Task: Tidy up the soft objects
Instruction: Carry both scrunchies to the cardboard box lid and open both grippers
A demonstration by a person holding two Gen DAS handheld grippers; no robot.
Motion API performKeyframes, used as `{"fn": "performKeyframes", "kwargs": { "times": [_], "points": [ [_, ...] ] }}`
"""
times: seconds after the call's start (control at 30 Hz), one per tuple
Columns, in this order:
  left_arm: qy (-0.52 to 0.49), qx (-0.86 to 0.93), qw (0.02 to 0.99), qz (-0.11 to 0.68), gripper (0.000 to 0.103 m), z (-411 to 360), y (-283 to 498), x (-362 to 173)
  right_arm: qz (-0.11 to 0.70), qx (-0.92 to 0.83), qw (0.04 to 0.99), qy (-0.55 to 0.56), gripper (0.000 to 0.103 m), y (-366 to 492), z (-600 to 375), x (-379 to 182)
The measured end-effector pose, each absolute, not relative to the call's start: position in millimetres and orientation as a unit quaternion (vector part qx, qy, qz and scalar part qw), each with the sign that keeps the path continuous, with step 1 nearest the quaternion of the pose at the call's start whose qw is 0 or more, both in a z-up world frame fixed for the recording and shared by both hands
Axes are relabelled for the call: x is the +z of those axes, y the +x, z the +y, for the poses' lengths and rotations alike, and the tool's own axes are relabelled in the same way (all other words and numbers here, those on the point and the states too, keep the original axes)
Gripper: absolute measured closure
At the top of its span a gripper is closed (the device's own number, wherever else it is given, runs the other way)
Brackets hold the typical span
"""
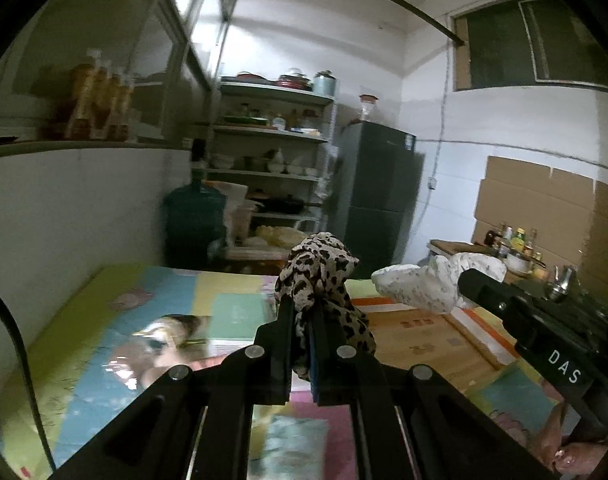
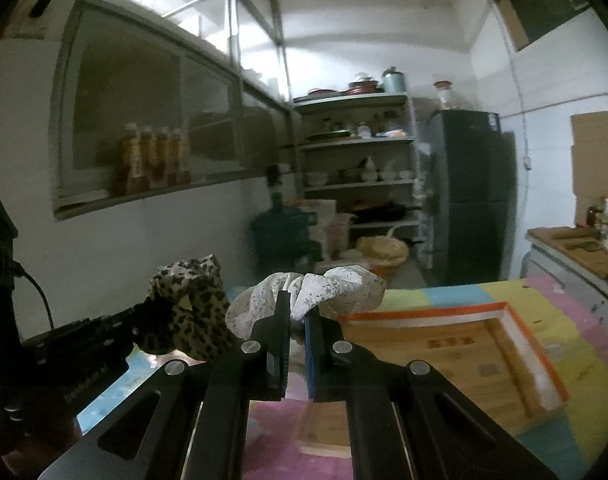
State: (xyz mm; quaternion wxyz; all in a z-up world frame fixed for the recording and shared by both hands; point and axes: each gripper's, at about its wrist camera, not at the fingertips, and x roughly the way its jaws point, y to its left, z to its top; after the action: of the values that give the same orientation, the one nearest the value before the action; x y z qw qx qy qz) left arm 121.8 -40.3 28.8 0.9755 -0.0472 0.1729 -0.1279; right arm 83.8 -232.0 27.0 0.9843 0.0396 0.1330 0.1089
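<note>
At centre frame of each wrist view, your left gripper [image 1: 302, 316] pinches a leopard-print scrunchie [image 1: 318, 272] and your right gripper [image 2: 298, 314] a white floral scrunchie [image 2: 312, 286], both aloft, so neither lies yet in the wooden tray [image 2: 516, 344] lower right.

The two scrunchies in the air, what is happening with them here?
A person holds one tool in each hand. The left tool is shut on a leopard-print scrunchie, and the right tool is shut on a white flowered scrunchie. Both are lifted above the colourful mat, near a shallow wooden tray with nothing visible inside.
</note>
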Motion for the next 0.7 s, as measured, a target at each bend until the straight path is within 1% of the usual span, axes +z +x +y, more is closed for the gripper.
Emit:
{"fn": "performKeyframes", "kwargs": {
  "times": [0.27,0.7],
  "points": [
    [-0.037,-0.159,0.969,0.185,0.097,-81.5,138.6,20.0,0.135,0.057,0.988,0.040,0.097,87.1,-277.6,23.6],
    [-0.025,-0.194,0.959,0.204,0.097,-156.2,161.3,6.4,0.163,-0.018,0.985,0.061,0.097,100.5,-363.3,1.4]
  ]
}}
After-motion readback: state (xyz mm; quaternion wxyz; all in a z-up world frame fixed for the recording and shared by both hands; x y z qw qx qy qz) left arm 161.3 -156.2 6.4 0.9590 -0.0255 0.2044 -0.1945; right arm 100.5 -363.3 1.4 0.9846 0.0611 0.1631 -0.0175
